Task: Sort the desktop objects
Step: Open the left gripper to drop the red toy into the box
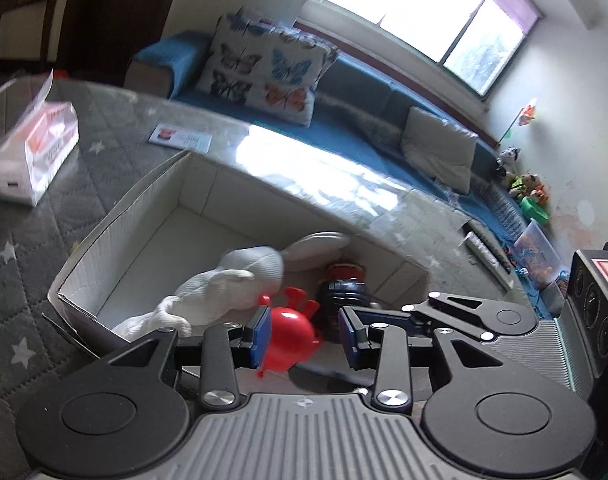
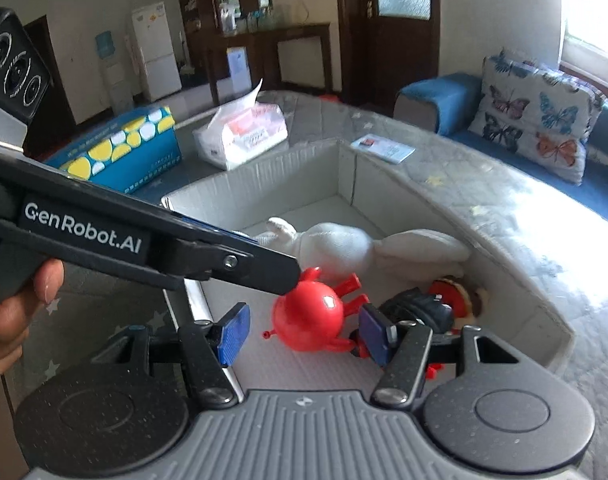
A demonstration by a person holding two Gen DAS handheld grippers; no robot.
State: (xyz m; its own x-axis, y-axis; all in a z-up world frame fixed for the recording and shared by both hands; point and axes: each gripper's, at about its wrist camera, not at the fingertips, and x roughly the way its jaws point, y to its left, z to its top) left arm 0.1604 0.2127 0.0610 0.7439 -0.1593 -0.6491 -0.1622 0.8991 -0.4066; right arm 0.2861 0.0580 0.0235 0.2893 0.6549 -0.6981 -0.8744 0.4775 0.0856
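landmark: white cardboard box (image 2: pixel 264 184), open top, sits on a grey quilted star-print table cover (image 1: pixel 28 240); every place below is relative to it.
red toy: round red plastic figure (image 2: pixel 310 316) with short limbs, lies on the box floor at the near end, beside the plush.
plush: white rabbit plush (image 2: pixel 336 246) lies across the box floor, ears toward the far-right wall, just behind the red toy.
dark toy: black and red figure (image 2: pixel 420 308) inside the box, right of the red toy, near the right wall; detail blurred.
left gripper (image 1: pixel 304 330): over the near end of the box, jaws apart, blue pads (image 1: pixel 262 330) clear on both sides; red toy shows in the gap, but the right view puts the fingertip just above it. Nothing clamped.
right gripper (image 2: pixel 304 332): over the near end of the box, jaws wide, red toy between the pads (image 2: pixel 234 332) with a gap on each side. Not gripped.
hand: fingers (image 2: pixel 44 280) wrap the left gripper's handle, outside the box, near-left.
tissue pack (image 2: pixel 244 130): outside the box, beyond its far-left wall.
blue box (image 2: pixel 120 148): yellow and white spots, outside, left of the tissue pack.
card (image 2: pixel 382 148): flat on the cover, just past the far end.
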